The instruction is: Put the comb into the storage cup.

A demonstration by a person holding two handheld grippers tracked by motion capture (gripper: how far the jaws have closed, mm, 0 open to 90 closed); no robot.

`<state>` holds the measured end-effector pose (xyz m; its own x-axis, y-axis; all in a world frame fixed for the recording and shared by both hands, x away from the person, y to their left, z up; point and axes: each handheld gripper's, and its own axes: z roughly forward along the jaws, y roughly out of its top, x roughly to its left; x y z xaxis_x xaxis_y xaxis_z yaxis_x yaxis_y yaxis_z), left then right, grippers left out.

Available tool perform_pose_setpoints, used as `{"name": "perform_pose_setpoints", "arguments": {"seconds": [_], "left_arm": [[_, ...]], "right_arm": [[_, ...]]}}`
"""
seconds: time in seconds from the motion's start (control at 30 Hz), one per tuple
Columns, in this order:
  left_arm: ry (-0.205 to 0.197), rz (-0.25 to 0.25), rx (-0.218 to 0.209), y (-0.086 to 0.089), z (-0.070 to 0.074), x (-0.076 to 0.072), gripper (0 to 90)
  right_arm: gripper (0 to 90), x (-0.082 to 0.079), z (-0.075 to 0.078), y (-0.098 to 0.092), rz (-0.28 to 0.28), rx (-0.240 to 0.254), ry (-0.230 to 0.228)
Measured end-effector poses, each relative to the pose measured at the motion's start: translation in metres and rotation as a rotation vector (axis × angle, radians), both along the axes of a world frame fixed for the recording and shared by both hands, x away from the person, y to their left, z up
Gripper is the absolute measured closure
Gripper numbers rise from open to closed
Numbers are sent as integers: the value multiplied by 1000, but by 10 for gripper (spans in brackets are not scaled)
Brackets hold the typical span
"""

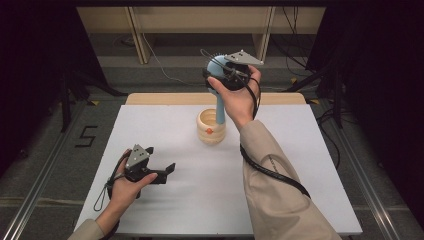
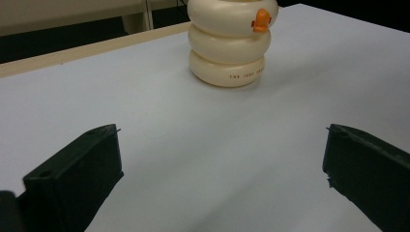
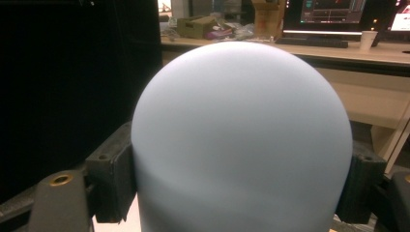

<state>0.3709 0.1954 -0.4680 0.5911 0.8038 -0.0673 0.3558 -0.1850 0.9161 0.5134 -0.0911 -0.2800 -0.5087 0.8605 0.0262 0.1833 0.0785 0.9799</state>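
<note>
Your right gripper (image 1: 220,75) is clamped on the light-blue brush's (image 1: 218,67) smooth domed head above the cream ribbed holder (image 1: 210,127), probably light and slippery, while your left gripper (image 1: 167,171) rests with jaws apart.

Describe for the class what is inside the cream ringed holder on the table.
The light blue brush's handle stands in the cream holder, while the right claw grips its round head. The handle's lower end and the holder's bottom are hidden by its wall.
</note>
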Motion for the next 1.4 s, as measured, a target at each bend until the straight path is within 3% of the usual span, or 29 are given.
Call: {"name": "perform_pose_setpoints", "arguments": {"seconds": [1.4], "left_arm": [[6, -2, -3, 0, -1, 0, 0]], "right_arm": [[211, 13, -11, 9, 2, 4, -6]]}}
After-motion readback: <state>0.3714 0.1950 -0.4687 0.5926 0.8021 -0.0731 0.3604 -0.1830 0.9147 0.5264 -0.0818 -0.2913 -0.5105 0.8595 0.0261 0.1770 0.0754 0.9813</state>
